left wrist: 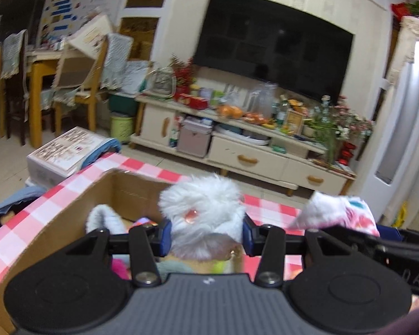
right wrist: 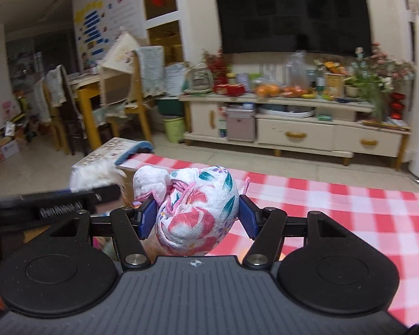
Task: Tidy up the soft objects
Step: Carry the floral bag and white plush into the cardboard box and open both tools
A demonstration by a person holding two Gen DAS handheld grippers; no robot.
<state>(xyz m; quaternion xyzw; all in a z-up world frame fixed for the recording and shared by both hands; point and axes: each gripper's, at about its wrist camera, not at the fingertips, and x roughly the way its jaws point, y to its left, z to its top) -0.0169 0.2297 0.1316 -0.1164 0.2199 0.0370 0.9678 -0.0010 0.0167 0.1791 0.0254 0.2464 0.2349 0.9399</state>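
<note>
My left gripper (left wrist: pixel 206 236) is shut on a white fluffy plush toy (left wrist: pixel 202 209) with a pink eye, held over the open cardboard box (left wrist: pixel 69 217). Inside the box lie other soft things, a white furry piece (left wrist: pixel 104 219) and something pink (left wrist: pixel 118 268). My right gripper (right wrist: pixel 197 216) is shut on a floral cloth drawstring pouch (right wrist: pixel 198 209), white with pink flowers and teal leaves, held above the table just right of the box. The pouch also shows in the left wrist view (left wrist: pixel 340 213). The plush's fur (right wrist: pixel 93 177) shows at the left of the right wrist view.
The table wears a red-and-white checked cloth (right wrist: pixel 335 203). Beyond it stand a cream TV cabinet (left wrist: pixel 237 150) crowded with items, a large TV (left wrist: pixel 271 44), wooden chairs (left wrist: pixel 81 83) and a printed box (left wrist: pixel 61 150) at the table's left end.
</note>
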